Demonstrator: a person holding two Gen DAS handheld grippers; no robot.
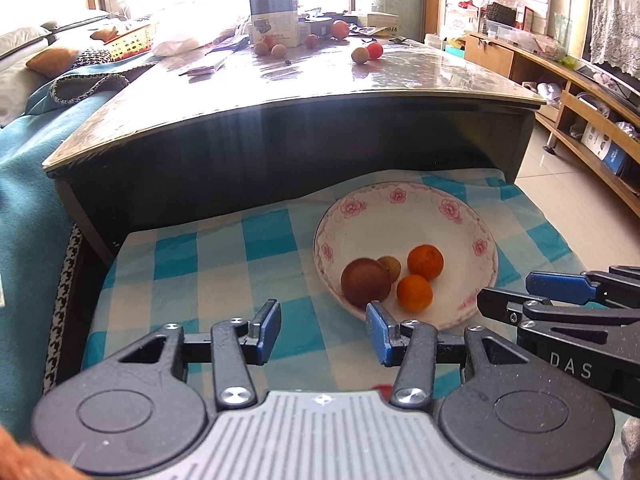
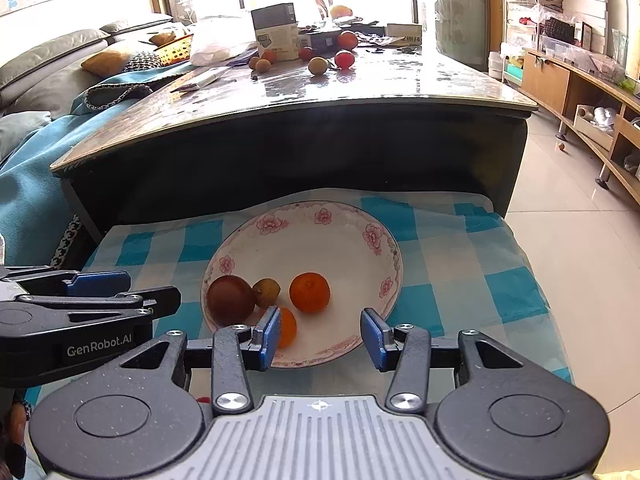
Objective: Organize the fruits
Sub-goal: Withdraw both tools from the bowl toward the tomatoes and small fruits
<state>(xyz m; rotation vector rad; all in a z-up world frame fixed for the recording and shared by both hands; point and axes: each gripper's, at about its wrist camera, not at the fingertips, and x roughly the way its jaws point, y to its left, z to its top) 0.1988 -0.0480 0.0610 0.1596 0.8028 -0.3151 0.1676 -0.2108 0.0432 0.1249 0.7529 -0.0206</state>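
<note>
Sunlit living room: more fruit lies scattered on the glossy bench (image 1: 304, 80) behind. Below, a flowered plate (image 2: 320, 232) on checked cloth (image 1: 224, 256) collects four fruits (image 2: 310, 293). Left gripper (image 1: 323, 332) and right gripper (image 2: 318, 334) hover released, empty, presumably ready to fetch more.

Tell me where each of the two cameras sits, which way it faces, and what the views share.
Left wrist: on the left gripper, angled down at the plate; its own open fingers show, the right gripper at right.
Right wrist: on the right gripper, aimed likewise at the plate; open fingers, left gripper at left.
Shared: plate, two oranges, checked cloth, table.
</note>
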